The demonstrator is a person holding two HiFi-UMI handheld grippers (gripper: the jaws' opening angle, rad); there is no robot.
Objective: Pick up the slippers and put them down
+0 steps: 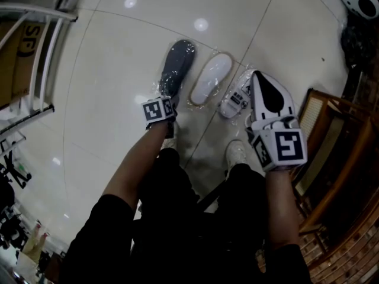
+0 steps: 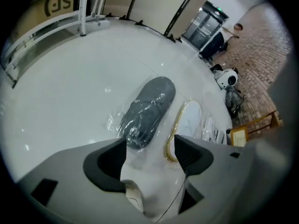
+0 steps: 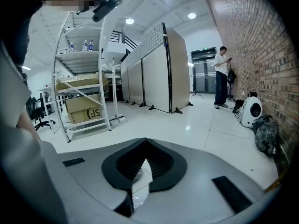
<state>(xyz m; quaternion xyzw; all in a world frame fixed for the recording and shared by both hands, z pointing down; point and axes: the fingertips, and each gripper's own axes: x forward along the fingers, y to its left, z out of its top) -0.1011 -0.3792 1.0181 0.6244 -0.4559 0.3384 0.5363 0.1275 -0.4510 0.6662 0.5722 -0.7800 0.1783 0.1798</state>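
Note:
A dark grey slipper (image 1: 176,67) wrapped in clear plastic lies on the white floor, with a white slipper (image 1: 210,78) to its right. My left gripper (image 1: 161,106) points steeply down at the dark slipper's near end. In the left gripper view its jaws (image 2: 149,148) stand wide open; only floor shows between the pads (image 2: 110,160), and the dark slipper (image 2: 148,111) and white slipper (image 2: 187,122) lie just beyond. My right gripper (image 1: 259,78) hovers at the right, shut (image 3: 145,146) on a thin white piece in clear plastic (image 3: 140,181); what it belongs to is hidden.
A flat plastic packet (image 1: 237,96) lies right of the white slipper. The person's white shoe (image 1: 237,152) stands below it. A wooden chair (image 1: 331,141) is at the right and a metal rack (image 1: 35,46) with a cardboard box at the left. A person (image 3: 222,76) stands far off by the brick wall.

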